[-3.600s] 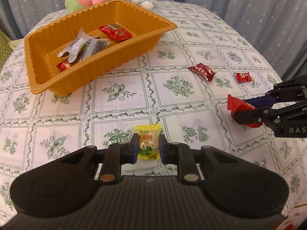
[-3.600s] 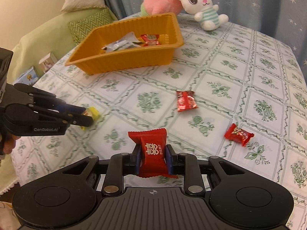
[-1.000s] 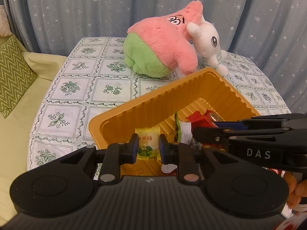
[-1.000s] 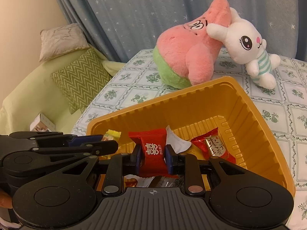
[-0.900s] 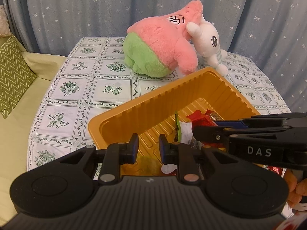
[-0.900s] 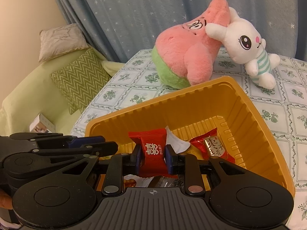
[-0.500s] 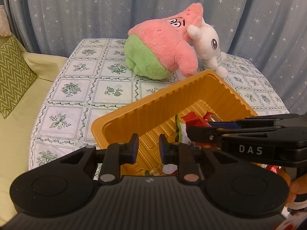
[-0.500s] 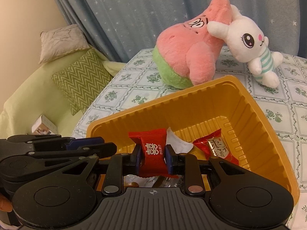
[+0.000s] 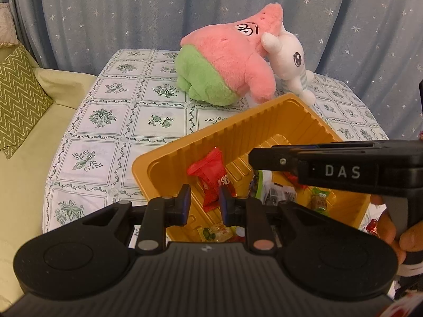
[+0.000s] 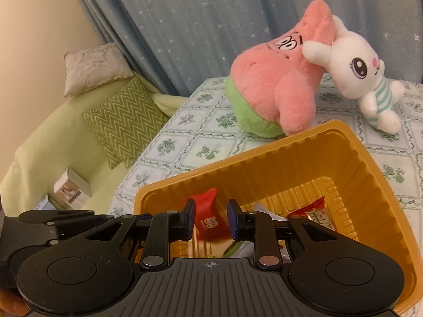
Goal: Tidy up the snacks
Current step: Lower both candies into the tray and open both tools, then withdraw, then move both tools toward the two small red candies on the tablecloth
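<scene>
— Right gripper over the orange tray: we see its jaws spread apart and nothing between them. Half a second ago they were clamped on the red snack packet, which now lies loose inside the tray by the near-left wall.

— And our left gripper?

— Jaws parted too, holding nothing. Its yellow candy went down about a second back and sits on the tray floor just below the fingers (partly hidden by the gripper body).

— So both deliveries are made.

— We judge so: two more snacks are in the tray, alongside other wrappers. The pink star plush and white bunny plush sit beyond it on the desk. Any snacks left on the desk are out of view; fetching them looks like our next job.
</scene>
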`<state>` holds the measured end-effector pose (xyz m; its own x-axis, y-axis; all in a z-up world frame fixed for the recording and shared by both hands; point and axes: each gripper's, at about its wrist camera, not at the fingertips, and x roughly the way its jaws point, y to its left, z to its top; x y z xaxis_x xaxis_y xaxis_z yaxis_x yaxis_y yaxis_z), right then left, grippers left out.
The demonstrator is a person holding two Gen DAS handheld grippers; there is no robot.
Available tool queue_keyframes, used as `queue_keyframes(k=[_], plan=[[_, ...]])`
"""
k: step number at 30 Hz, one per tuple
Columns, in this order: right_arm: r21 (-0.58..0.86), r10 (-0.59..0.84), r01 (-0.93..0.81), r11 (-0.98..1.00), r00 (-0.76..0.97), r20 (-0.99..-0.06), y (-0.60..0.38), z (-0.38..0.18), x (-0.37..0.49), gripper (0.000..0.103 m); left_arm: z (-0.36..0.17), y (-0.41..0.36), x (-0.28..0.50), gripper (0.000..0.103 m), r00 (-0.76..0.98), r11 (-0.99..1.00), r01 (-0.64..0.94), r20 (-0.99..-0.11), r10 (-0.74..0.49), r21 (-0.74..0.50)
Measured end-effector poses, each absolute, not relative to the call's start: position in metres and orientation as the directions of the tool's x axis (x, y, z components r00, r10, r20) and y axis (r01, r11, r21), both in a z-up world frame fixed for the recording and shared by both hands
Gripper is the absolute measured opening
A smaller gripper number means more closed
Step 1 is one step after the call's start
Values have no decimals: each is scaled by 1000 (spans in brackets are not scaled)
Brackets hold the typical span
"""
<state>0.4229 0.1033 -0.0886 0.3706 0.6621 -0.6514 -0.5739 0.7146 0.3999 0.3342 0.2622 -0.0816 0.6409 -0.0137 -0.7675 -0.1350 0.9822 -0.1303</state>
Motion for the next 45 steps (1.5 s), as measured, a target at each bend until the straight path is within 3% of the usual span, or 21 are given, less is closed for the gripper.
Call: queue_keyframes(k=[5, 10, 13, 17, 20, 30, 45], plan=[[384, 649, -577, 721, 366, -667, 94, -88, 416, 30, -77, 261, 326, 24, 646, 981, -135, -763, -18, -137], [386, 645, -569, 726, 371, -668, 81, -87, 406, 42, -70, 255, 317, 24, 654, 982, -125, -756, -28, -145], [382, 641, -565, 731, 377, -669, 74, -84, 398, 46, -64, 249, 309, 33, 659, 982, -122, -751, -31, -147], [365, 627, -555, 747, 407, -665, 60, -76, 386, 65, -58, 240, 297, 40, 665, 982, -111, -746, -42, -154], [349, 614, -549, 759, 426, -664, 50, -71, 376, 70, -53, 232, 286, 47, 670, 982, -103, -741, -47, -156], [325, 599, -538, 778, 476, -644, 11, -50, 334, 80, -35, 203, 245, 58, 690, 984, -85, -722, -56, -158], [309, 591, -542, 782, 484, -646, -60, -37, 257, 84, -22, 139, 173, 59, 690, 985, -76, -722, -58, -152]])
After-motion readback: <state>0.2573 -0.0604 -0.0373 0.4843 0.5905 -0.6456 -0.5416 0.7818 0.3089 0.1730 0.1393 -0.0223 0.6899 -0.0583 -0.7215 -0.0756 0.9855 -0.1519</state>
